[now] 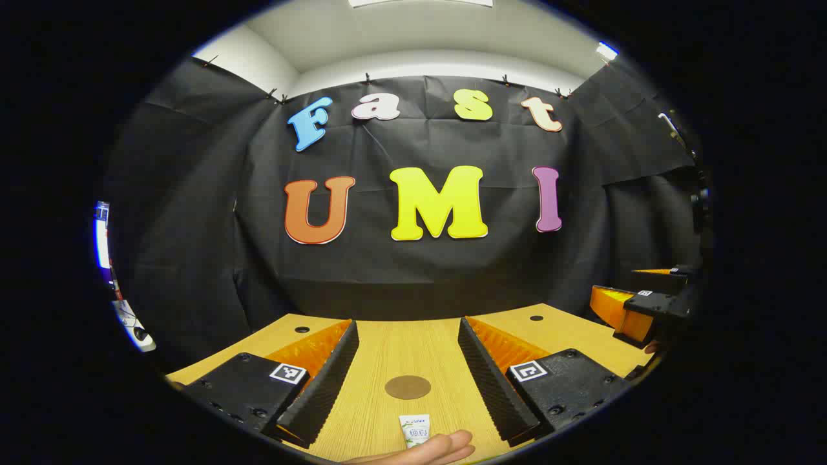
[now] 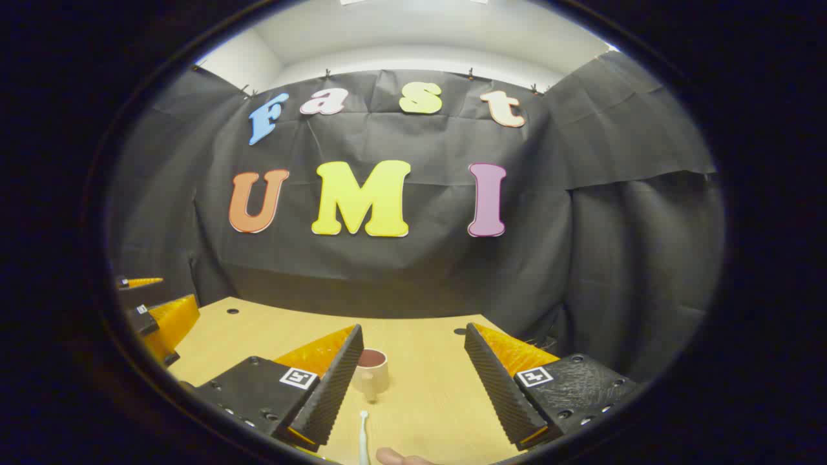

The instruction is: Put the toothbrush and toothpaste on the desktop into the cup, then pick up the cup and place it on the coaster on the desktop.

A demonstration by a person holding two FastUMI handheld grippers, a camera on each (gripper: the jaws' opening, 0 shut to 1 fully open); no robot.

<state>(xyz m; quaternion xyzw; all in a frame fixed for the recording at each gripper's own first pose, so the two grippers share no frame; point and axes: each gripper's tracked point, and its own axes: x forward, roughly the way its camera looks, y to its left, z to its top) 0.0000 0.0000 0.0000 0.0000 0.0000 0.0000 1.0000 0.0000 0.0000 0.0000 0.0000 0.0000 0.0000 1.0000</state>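
Note:
In the left gripper view, a round brown coaster [image 1: 408, 387] lies on the wooden desktop [image 1: 400, 349] between the fingers of my open left gripper [image 1: 407, 324]. A small white toothpaste tube [image 1: 415, 430] lies just nearer than it, with a person's hand [image 1: 426, 449] at its near end. In the right gripper view, a pale cup [image 2: 372, 373] with a dark inside stands upright close to the left finger of my open right gripper [image 2: 413, 328]. A white toothbrush [image 2: 363, 438] lies nearer than the cup. Neither gripper holds anything.
The right gripper [image 1: 636, 303] appears at the far right of the left gripper view, and the left gripper [image 2: 150, 313] at the far left of the right gripper view. A fingertip [image 2: 395, 458] shows beside the toothbrush. Black cloth walls close the desk's far and side edges.

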